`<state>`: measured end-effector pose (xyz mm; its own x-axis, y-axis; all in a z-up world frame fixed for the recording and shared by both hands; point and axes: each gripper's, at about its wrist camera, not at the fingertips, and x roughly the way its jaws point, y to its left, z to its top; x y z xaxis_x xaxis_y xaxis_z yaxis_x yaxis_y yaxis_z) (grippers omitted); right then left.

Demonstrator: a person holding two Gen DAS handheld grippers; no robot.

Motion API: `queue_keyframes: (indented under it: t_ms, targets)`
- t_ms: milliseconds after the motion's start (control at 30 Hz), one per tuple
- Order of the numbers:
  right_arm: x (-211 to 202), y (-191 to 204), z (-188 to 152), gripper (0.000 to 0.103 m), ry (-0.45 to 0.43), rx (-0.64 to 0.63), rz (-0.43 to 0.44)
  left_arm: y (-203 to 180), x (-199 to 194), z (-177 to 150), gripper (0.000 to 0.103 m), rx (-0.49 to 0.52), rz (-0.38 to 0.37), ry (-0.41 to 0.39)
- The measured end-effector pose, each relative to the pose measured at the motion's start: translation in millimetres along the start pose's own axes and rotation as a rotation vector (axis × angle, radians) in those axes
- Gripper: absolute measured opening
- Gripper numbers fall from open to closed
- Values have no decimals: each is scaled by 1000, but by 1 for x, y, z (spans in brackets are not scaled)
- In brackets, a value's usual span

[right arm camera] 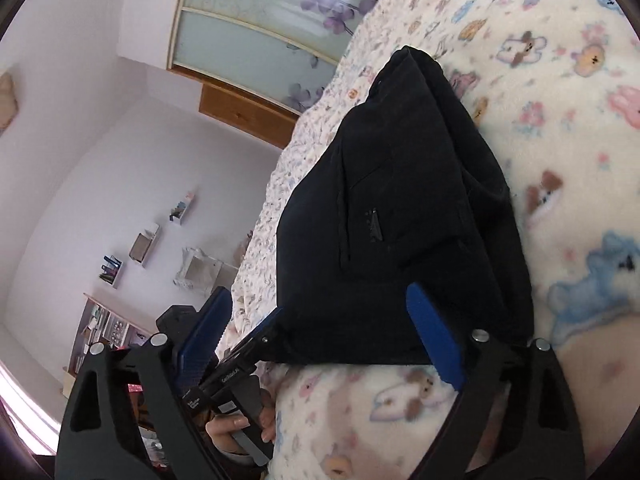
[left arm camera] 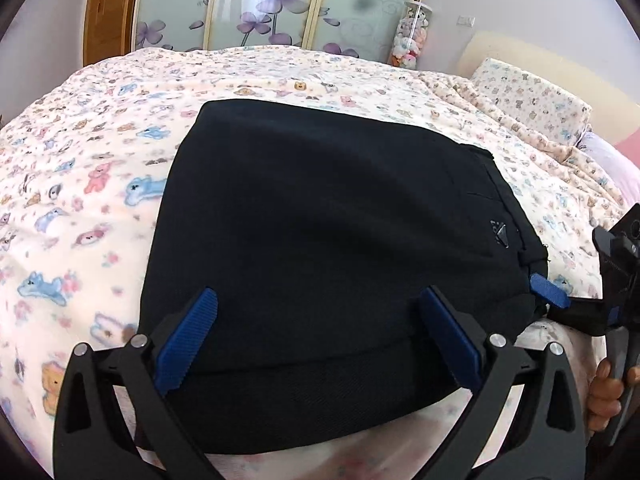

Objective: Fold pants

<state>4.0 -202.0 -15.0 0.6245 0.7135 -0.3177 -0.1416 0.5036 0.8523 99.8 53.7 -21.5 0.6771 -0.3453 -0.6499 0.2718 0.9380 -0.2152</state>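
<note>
Item: black pants (left arm camera: 320,240), folded into a compact, roughly rectangular bundle, lying flat on a bed under a cream blanket (left arm camera: 80,168) printed with small bears and rabbits. In the left wrist view the bundle fills the centre, with a folded band along its 6 o'clock edge and a small pocket emblem (left arm camera: 500,234) toward 3 o'clock. Left claw (left arm camera: 318,334): jaws spread wide, blue ribbed pads at either side over the near edge of the pants, gripping nothing. Right claw (right arm camera: 318,334): jaws likewise wide apart in its own view, one blue pad over the lower right part of the bundle, the other off the fabric at 8 o'clock; nothing held. In the left wrist view the right claw (left arm camera: 549,291) enters from 3 o'clock, one blue pad at the right edge of the pants; whether it touches the cloth cannot be told. The person's hand (left arm camera: 604,396) on its handle shows at 4 o'clock. Surroundings: pillow (left arm camera: 532,100) in matching print at 2 o'clock, tall clear jar of soft toys (left arm camera: 410,36) at 1 o'clock, frosted wardrobe doors (left arm camera: 276,4) with purple flowers at 12 o'clock; wall shelves (right arm camera: 144,246) at 9 o'clock in the right wrist view.
</note>
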Motion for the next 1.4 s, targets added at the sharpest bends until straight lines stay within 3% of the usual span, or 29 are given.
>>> queue_keyframes:
  t_ms: [67, 167, 300, 467, 533, 600, 667, 767, 900, 967, 1000, 1067, 1233, 1333, 1400]
  targets:
    - [-2, 14, 0, 95, -2, 1, 26, 4, -7, 0, 101, -21, -22, -34]
    - [13, 28, 9, 100, 34, 8, 170, 0, -21, 4, 101, -22, -81, -110]
    - [58, 28, 5, 102, 123, 70, 180, -17, -28, 10, 101, 31, -81, -159]
    - [63, 24, -12, 102, 141, 13, 115, -12, -14, 15, 101, -42, -120, -126]
    - [57, 25, -18, 102, 165, -4, 107, -9, 2, 11, 101, -52, -100, -62]
    - [57, 31, -6, 102, 194, -13, 84, -9, 16, 10, 101, -19, -51, 18]
    - [53, 34, 7, 102, 161, -1, 109, -13, 12, 9, 101, 8, -37, 0]
    - [57, 24, 40, 102, 127, 143, 169, -5, 9, 6, 101, -25, -75, -14]
    - [71, 22, 57, 102, 182, 228, 179, -2, 8, 6, 101, -33, -80, -19]
    - [76, 35, 52, 102, 300, 197, 256, -1, 9, 5, 101, -39, -86, -18]
    - [75, 40, 50, 102, 334, 178, 254, -3, 9, 5, 101, -41, -88, -18]
    - [62, 47, 49, 102, 338, 119, 214, -4, 9, 4, 101, -40, -86, -19]
    - [59, 35, 76, 102, 194, 106, 81, -4, 9, 3, 101, -37, -78, -19]
    - [84, 14, 81, 102, 212, 143, -31, -5, 10, 3, 101, -31, -73, -18]
    - [91, 19, 78, 102, 243, 102, -87, -8, 11, 3, 101, -21, -63, -14]
